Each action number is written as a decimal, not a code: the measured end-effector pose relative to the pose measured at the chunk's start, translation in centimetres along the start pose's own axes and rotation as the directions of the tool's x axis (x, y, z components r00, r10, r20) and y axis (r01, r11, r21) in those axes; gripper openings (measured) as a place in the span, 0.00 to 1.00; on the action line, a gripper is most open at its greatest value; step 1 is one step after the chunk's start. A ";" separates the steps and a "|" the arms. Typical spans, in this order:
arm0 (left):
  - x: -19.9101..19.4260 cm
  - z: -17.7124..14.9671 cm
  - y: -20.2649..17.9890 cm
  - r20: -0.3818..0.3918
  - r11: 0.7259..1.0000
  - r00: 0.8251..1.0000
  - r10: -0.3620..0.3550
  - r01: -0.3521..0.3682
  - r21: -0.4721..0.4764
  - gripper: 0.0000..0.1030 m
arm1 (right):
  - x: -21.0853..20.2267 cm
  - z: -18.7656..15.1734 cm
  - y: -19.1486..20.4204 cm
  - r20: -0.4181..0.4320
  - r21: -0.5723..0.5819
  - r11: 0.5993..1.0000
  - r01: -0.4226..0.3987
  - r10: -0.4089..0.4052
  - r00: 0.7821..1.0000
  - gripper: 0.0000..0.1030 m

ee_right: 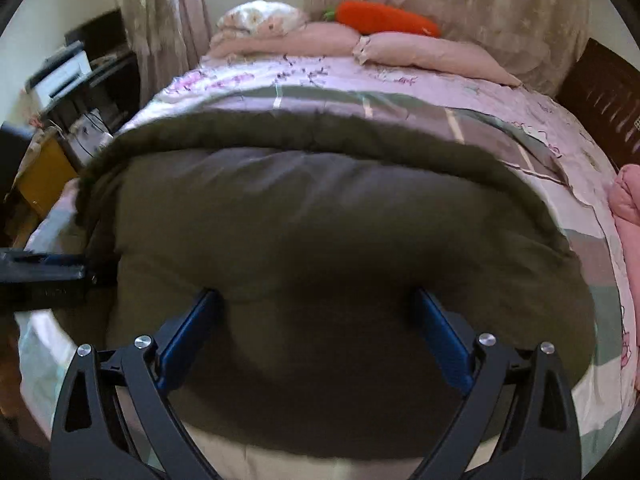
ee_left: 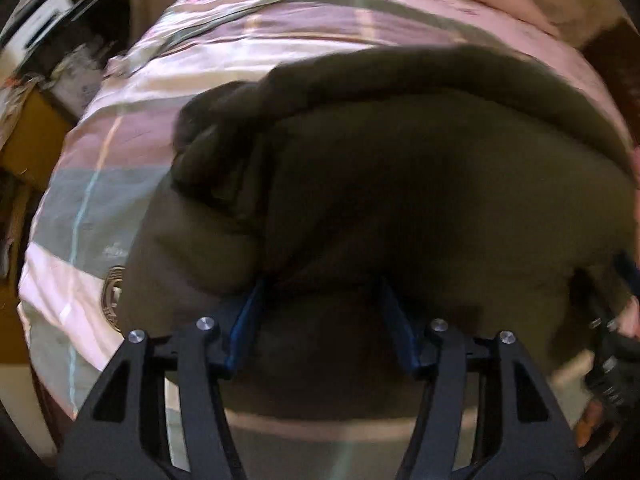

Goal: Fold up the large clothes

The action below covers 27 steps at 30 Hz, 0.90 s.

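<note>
**Both pairs of jaws open above one folded olive coat**

Jaws on the left gripper (ee_left: 322, 292) stand partly apart, its two blue pads clear of the cloth on either side of a bulge in the fabric, with nothing pinched between them. Those of the right gripper (ee_right: 316, 300) are spread wide, again two blue pads, and they hold nothing; the cloth lies below and between them without being pressed.

One large garment is in view: a padded olive-green coat (ee_right: 328, 208), lying folded on the bed (ee_right: 400, 80), near its foot edge. In the left wrist view a rolled, bunched part of the coat, perhaps a hood or sleeve, sits at its left end. A round emblem shows on the bedcover just beside the coat's left edge.

The bedcover is pink with grey-green bands and floral print. At the head of the bed lie two pink pillows (ee_right: 432, 54) and one orange carrot-shaped cushion (ee_right: 388, 20). One more pink bundle (ee_right: 628, 216) rests at the bed's right edge. Curtains (ee_right: 500, 4) hang behind the bed, and cluttered furniture stands to its left.
</note>
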<state>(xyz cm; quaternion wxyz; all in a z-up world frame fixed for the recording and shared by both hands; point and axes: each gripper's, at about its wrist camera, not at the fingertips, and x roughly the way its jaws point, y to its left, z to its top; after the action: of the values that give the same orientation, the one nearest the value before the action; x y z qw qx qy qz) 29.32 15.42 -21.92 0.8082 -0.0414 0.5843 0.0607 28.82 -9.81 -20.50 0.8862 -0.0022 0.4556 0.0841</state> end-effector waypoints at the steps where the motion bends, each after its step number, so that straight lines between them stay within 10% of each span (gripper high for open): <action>1: 0.4 0.5 1.1 0.009 0.999 1.000 0.004 -0.003 -0.040 0.59 | 1.2 0.8 -0.4 0.005 0.014 1.000 0.013 -0.013 1.000 0.98; 6: -0.1 0.8 5.7 0.014 0.976 0.995 0.101 -0.096 -0.196 0.59 | 5.5 4.7 -2.3 0.065 -0.022 0.975 0.221 -0.219 0.974 0.99; 11: -0.4 -0.1 9.1 -0.052 0.950 0.997 0.050 -0.064 -0.306 0.59 | 7.2 9.3 -4.2 -0.012 0.137 0.937 0.321 -0.322 0.947 0.98; 15: 0.5 -0.7 10.4 -0.112 0.925 0.994 -0.011 -0.033 -0.379 0.62 | 2.6 9.0 2.9 0.109 0.031 0.997 0.073 -0.076 0.991 0.91; 19: 1.1 -1.8 12.2 -0.138 0.861 0.985 -0.100 0.016 -0.508 0.62 | 2.8 7.5 13.7 -0.055 -0.302 0.944 -0.133 0.122 0.991 0.91; 23: 1.6 -3.0 13.8 -0.139 0.797 0.978 -0.153 0.039 -0.602 0.61 | 9.2 7.5 20.5 -0.117 -0.468 0.883 -0.032 -0.026 0.993 0.90; 27: 1.8 -2.7 14.2 -0.141 0.796 0.980 -0.138 0.025 -0.604 0.68 | 15.2 10.5 19.4 -0.153 -0.312 0.950 0.003 -0.053 0.987 0.90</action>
<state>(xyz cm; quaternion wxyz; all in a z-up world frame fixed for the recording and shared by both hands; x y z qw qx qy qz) 25.21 29.19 -24.39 0.7001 -0.3253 0.6022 0.2035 43.10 12.42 -25.24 0.8366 -0.1549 0.5060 0.1417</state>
